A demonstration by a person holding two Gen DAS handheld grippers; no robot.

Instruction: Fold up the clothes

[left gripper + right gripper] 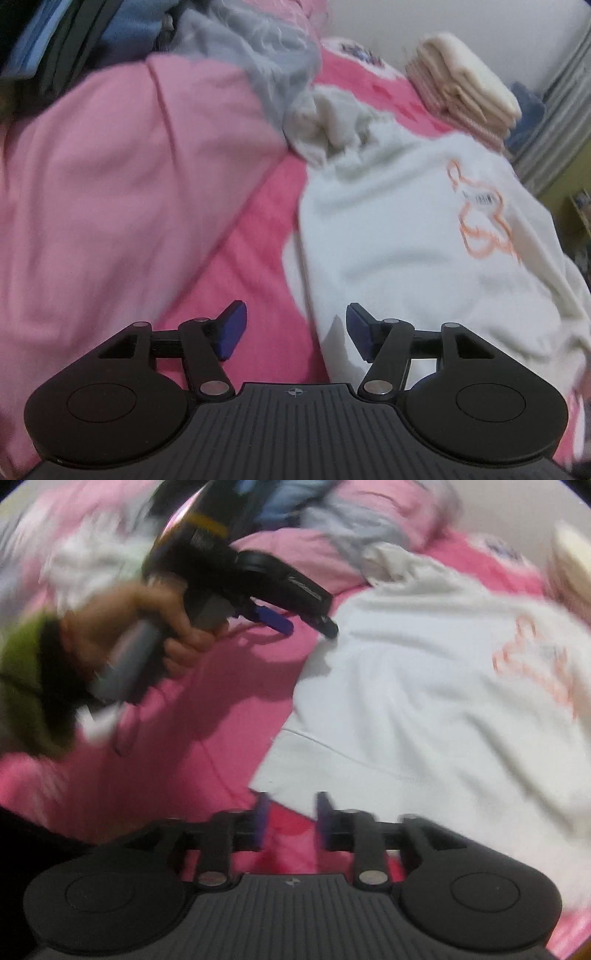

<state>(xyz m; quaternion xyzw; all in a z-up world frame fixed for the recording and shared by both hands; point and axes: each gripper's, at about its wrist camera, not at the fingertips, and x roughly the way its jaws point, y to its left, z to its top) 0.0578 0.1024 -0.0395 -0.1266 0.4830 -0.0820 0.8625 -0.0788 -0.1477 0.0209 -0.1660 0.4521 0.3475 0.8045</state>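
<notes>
On the pink bedspread (243, 236) our white top (413, 236) lies spread flat, print up, right of a pink garment (122, 192). We go left to right: our left gripper (295, 328) hangs spread and empty over the top's left edge; it should drop onto that edge and pinch both layers cleanly. Our right gripper (290, 821) stands part-spread, holding nothing, just short of the hem corner (266, 779). We judge both should grip before lifting, and keep the fold line straight.
</notes>
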